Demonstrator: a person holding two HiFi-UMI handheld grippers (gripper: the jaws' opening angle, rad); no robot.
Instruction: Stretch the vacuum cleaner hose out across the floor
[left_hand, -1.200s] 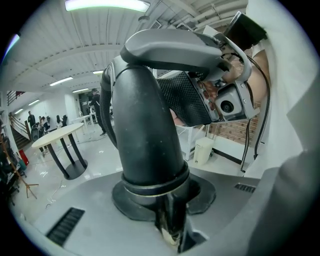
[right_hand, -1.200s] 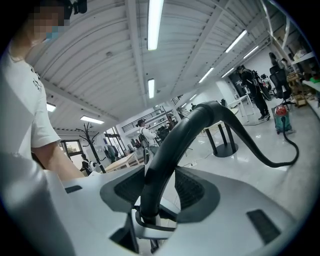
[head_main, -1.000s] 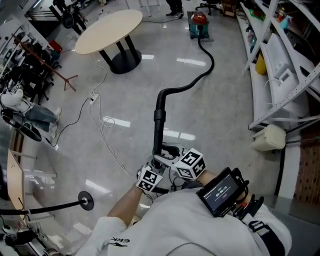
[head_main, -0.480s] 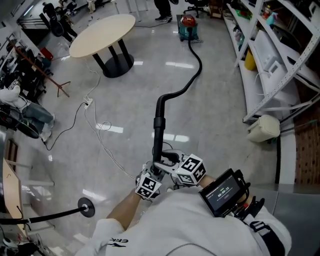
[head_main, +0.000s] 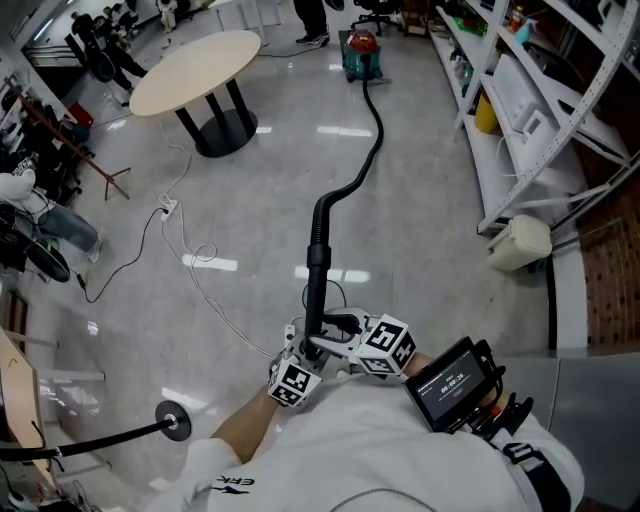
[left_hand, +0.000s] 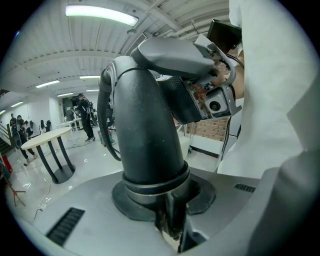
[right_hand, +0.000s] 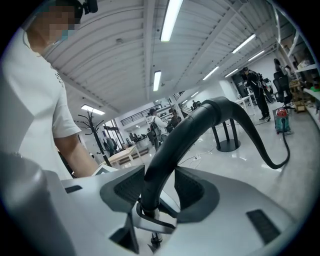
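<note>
Both left tongs (head_main: 308, 352) and right tongs (head_main: 338, 335) clamp the hose (head_main: 318, 255) handle end.

Hose (head_main: 378, 135): black and flexible, lying on the pale floor (head_main: 430, 300) in a loose S-curve, some slack left in it.
Rigid tube (head_main: 316, 280): black and straight, joined to the hose by a curved elbow, lifted clear of the floor at the near end.
Vacuum cleaner (head_main: 360, 50): small canister, red top over a teal body, standing far off with the hose plugged into it.
</note>
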